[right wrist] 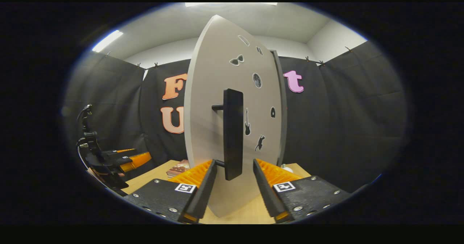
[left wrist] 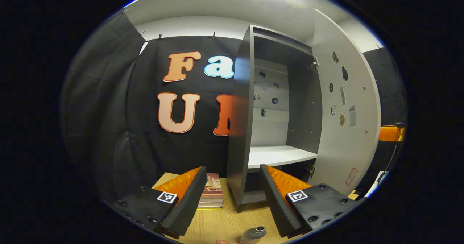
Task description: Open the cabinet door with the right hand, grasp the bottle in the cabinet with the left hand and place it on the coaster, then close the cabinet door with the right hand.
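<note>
The grey cabinet (left wrist: 239,128) stands on the wooden table with its pale door (left wrist: 348,120) swung wide to the right, showing a white shelf (left wrist: 279,155) inside. A grey metal bottle (left wrist: 253,234) stands upright on the table at the bottom edge of the left gripper view. My left gripper (left wrist: 232,200) hangs open above and behind it, touching nothing. In the right gripper view the door (right wrist: 224,91) faces me with its black bar handle (right wrist: 233,139). My right gripper (right wrist: 233,186) is open, its fingers on either side of the handle's lower end, apart from it.
A stack of books (left wrist: 212,193) lies on the table left of the cabinet's foot. A small pinkish edge (left wrist: 222,241) shows left of the bottle; I cannot tell what it is. The wooden table (left wrist: 224,222) runs forward under the left gripper.
</note>
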A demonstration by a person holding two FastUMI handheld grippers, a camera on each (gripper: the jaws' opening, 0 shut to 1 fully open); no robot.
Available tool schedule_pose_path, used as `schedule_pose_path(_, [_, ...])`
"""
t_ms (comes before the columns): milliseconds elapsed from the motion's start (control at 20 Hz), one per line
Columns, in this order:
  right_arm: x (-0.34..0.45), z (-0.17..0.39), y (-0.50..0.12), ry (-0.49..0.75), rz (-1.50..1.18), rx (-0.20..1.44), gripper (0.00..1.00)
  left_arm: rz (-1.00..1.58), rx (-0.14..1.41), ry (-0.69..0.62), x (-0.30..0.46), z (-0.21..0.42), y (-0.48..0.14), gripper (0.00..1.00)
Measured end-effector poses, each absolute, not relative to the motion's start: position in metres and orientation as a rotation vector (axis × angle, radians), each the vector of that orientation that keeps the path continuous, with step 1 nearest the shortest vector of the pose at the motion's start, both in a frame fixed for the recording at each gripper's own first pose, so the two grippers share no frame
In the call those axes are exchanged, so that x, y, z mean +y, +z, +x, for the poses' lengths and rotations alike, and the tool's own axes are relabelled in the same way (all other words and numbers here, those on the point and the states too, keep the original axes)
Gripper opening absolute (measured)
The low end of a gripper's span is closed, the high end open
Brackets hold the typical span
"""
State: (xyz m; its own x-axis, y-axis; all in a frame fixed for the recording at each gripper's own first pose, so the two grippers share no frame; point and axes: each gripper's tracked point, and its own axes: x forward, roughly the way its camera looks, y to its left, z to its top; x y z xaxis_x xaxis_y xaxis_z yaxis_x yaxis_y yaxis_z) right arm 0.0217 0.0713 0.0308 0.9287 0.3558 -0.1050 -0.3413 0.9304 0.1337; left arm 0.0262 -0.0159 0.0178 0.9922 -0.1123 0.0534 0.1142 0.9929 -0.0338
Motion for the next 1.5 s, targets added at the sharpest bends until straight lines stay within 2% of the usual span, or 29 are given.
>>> schedule_pose_path(50, [0.084, 0.025, 0.033, 0.354, 0.118, 0.122, 0.45, -0.034, -0.046, -0.132, -0.011, 0.032, 0.017, 0.94])
schedule_pose_path(100, [0.097, 0.034, 0.031, 0.353, 0.109, 0.123, 0.47, -0.033, -0.046, -0.148, -0.007, 0.037, 0.017, 0.94])
schedule_pose_path(200, [0.124, 0.049, 0.029, 0.347, 0.097, 0.128, 0.34, -0.028, -0.048, -0.178, -0.001, 0.046, 0.019, 0.94])
schedule_pose_path(500, [0.180, 0.095, 0.028, 0.328, 0.077, 0.133, 0.30, -0.054, -0.053, -0.209, 0.008, 0.056, 0.025, 0.94])
schedule_pose_path(600, [0.189, 0.106, 0.025, 0.335, 0.079, 0.143, 0.27, -0.056, -0.052, -0.199, 0.010, 0.058, 0.027, 0.95])
schedule_pose_path(650, [0.194, 0.111, 0.023, 0.340, 0.074, 0.144, 0.29, -0.055, -0.052, -0.195, 0.010, 0.059, 0.027, 0.95])
schedule_pose_path(700, [0.198, 0.117, 0.023, 0.348, 0.073, 0.146, 0.27, -0.053, -0.054, -0.189, 0.010, 0.060, 0.029, 0.95])
schedule_pose_path(800, [0.209, 0.129, 0.021, 0.372, 0.081, 0.155, 0.29, -0.053, -0.053, -0.176, 0.010, 0.062, 0.028, 0.95])
schedule_pose_path(1500, [0.248, 0.192, 0.016, 0.477, 0.135, 0.149, 0.29, -0.027, -0.023, -0.066, 0.016, 0.068, 0.023, 0.95])
